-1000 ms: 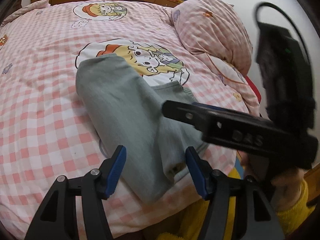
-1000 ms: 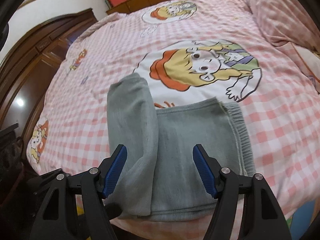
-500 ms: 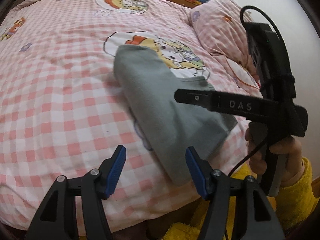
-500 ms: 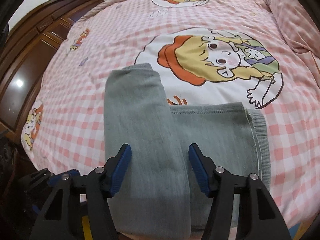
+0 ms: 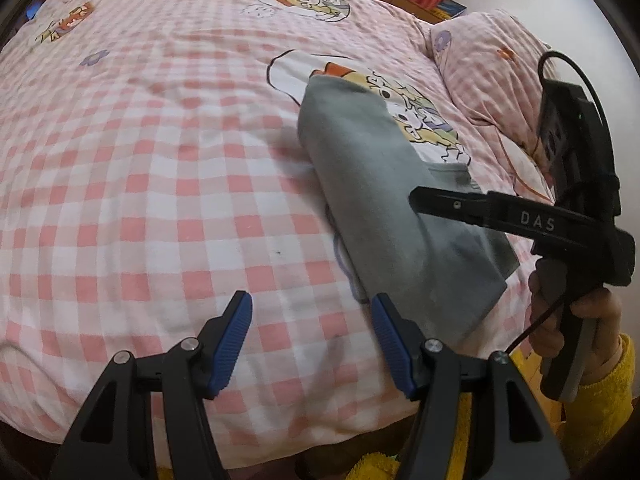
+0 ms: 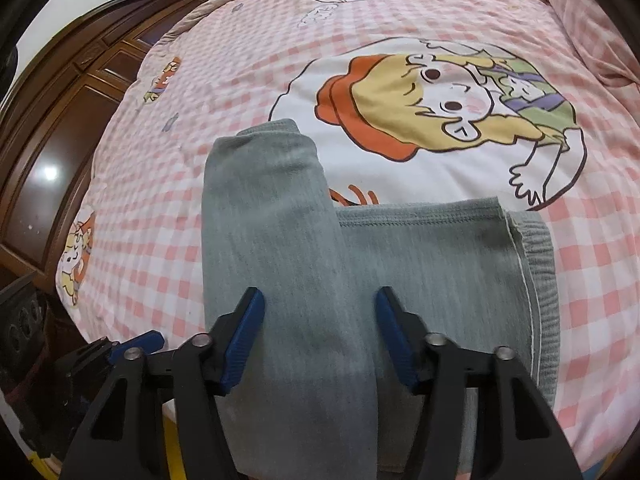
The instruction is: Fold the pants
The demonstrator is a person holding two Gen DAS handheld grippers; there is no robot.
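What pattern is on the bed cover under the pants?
Pink-and-white check with cartoon prints on the bed cover; clearest in the right wrist view.

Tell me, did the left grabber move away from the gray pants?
Yes. The left gripper slid left off the pants: a second ago the leg end lay between its jaws; now only checked bedspread does.

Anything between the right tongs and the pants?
Nothing visible. The right tongs, which have just been closing, already straddle the folded leg of the grey pants, pads not yet pressing. Around the pants only the checked bedspread shows.
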